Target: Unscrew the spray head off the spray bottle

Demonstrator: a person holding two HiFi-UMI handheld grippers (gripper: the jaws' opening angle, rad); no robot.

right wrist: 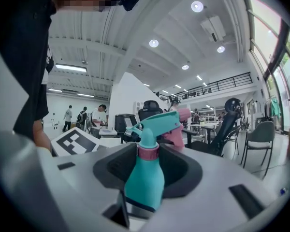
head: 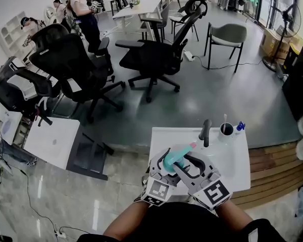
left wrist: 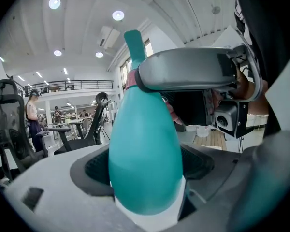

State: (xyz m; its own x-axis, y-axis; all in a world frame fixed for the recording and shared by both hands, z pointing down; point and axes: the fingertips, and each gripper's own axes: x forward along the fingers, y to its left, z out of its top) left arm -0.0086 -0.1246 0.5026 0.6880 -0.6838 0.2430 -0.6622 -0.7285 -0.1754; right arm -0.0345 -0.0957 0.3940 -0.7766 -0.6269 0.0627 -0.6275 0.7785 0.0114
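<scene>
Teal spray bottle [head: 174,157] held tilted in the air above the white table [head: 232,160]. Left gripper [head: 160,164] clamped on its body. Right gripper [head: 188,169] released, jaws apart around the pink collar under the spray head [right wrist: 157,123]. Cup [head: 226,129] at the table's far edge. Beyond: grey floor [head: 227,95], black office chairs [head: 151,59], people standing.

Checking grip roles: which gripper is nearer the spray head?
Right. The right gripper straddles the pink collar just below the spray head; the left gripper clamps the bottle's body, farther down.
</scene>
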